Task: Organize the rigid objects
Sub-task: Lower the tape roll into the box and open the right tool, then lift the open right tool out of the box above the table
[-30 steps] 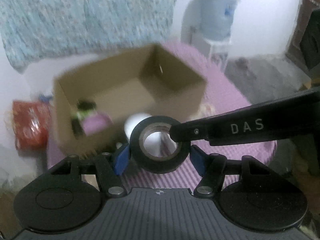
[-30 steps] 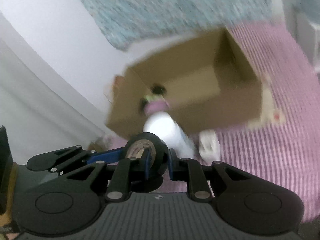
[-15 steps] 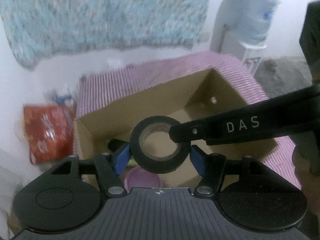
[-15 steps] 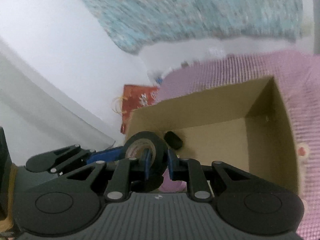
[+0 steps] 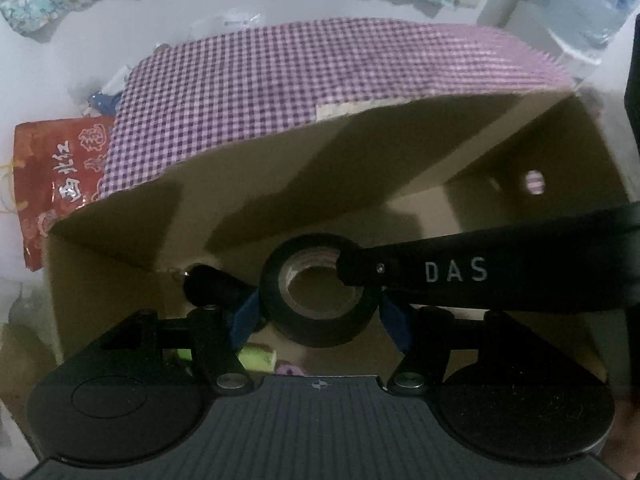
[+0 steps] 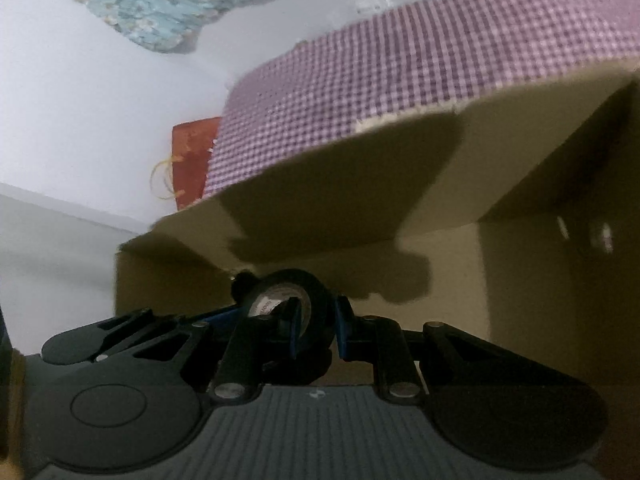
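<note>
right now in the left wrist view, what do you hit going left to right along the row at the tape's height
red printed bag → left wall of the cardboard box → black object on the box floor → roll of black tape → black finger marked DAS

On the finger of my right gripper [image 5: 352, 276], which reaches across the left wrist view, I read white letters "DAS". The red packet [image 5: 60, 172] carries white characters which I cannot read.
</note>
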`<state>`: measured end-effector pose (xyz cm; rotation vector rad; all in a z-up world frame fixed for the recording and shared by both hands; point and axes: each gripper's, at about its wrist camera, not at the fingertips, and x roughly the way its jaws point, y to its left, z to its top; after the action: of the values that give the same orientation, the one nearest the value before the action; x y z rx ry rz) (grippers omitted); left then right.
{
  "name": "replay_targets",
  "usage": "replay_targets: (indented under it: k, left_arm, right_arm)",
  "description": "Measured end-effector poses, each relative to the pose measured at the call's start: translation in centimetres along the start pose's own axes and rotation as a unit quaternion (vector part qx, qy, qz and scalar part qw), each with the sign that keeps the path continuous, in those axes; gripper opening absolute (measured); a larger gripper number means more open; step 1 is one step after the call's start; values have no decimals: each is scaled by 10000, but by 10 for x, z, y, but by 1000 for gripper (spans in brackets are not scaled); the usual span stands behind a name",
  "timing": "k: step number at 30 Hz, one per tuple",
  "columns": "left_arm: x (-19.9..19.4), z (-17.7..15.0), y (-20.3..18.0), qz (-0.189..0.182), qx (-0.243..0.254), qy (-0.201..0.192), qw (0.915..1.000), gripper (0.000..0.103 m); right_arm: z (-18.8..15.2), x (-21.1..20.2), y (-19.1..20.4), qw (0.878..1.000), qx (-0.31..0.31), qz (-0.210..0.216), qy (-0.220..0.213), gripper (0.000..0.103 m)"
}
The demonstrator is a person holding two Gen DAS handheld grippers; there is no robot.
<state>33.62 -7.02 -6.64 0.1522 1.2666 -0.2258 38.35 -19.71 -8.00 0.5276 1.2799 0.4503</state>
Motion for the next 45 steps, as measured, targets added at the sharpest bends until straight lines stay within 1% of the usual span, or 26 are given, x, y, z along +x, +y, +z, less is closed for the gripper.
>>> replay_targets:
  k: [3,4,6,7,8,11,14,15,17,19,21,23,25,26,28,30,32,34,35,36,37,38,41,42,43,45]
  left_arm:
    - [7,3,5,32,-98,71,9999,65]
    - [8,3,6,23,-102,80,9999,67]
    - [9,4,6,11,-91,94,9999,72]
    - [7,3,6,17,-93,73,9999,77]
    - [4,3,6,17,-91,25,10000,81]
    - [-9,3,5,37,-126,-104,9999,82]
    - [-32,-1,5,-90,-148,-305,9994,85]
    - [-42,-3,4,-138,-144,-397,9990,86]
    - [-65,-10,3,-279,-112,-617,9976,92]
    - [-91,-21,0,-382,-24,-889,9953,96]
    - [-116,-32,-4,-414,46,-1138,9926,97]
    - [-140,-45,-5,-487,60,-1352,9896,99]
    - [-167,-61,-6,-585,54,-1595,9854,101]
    - [-177,-68,-7,-622,50,-1694,9836,102]
    - [-195,-86,-7,-684,25,-1908,9792,102]
    - [-207,-104,-8,-747,20,-2054,9758,103]
    - [-214,-122,-10,-805,35,-2126,9738,103]
    - [-216,-142,-13,-895,20,-2195,9715,103]
    - [-216,-152,-14,-919,-36,-2235,9704,103]
    - [-216,-161,-14,-967,-106,-2273,9690,103]
    - [-215,-172,-14,-1071,-188,-2313,9668,103]
    - [-213,-182,-14,-1168,-262,-2303,9657,103]
    - [-199,-202,-18,-1394,-457,-2059,9675,103]
    - [-193,-208,-20,-1440,-487,-2005,9678,103]
    - [-190,-213,-21,-1451,-493,-1983,9681,103]
    - [-182,-224,-25,-1365,-464,-1965,9698,103]
  right_arm:
    - [1,12,-6,9999,144,68,17,21]
    - [2,14,-8,9998,181,77,16,21]
    - [1,16,-10,9997,236,75,-2,22]
    - [1,17,-10,9997,240,63,-13,22]
    - [0,16,-11,9996,278,96,-25,22]
    - [-2,11,-13,9988,453,170,-47,22]
    - [-4,-9,-12,9978,510,337,-239,22]
    - [-6,-18,-11,9973,521,417,-313,22]
    - [-13,-40,-8,9952,535,641,-501,23]
    - [-22,-65,-6,9924,522,874,-690,23]
    - [-34,-93,-2,9889,453,1086,-905,24]
    - [-49,-124,2,9849,359,1282,-1103,27]
    - [-65,-154,5,9804,236,1443,-1318,36]
    - [-74,-170,7,9779,150,1508,-1443,38]
    - [-96,-200,10,9729,-22,1566,-1698,48]
    - [-118,-224,15,9677,-241,1569,-1956,55]
    - [-148,-245,18,9636,-393,1483,-2188,61]
    - [-177,-256,21,9607,-518,1337,-2378,69]
    - [-193,-260,22,9603,-569,1212,-2449,71]
    - [-209,-263,22,9599,-616,1067,-2519,75]
    - [-224,-265,21,9596,-636,883,-2595,79]
    - [-239,-265,21,9595,-650,670,-2657,80]
    - [-273,-254,17,9611,-645,98,-2683,91]
    - [-279,-249,15,9614,-646,-83,-2674,96]
    - [-288,-245,14,9610,-663,-272,-2670,99]
    - [-302,-237,16,9583,-779,-721,-2653,100]
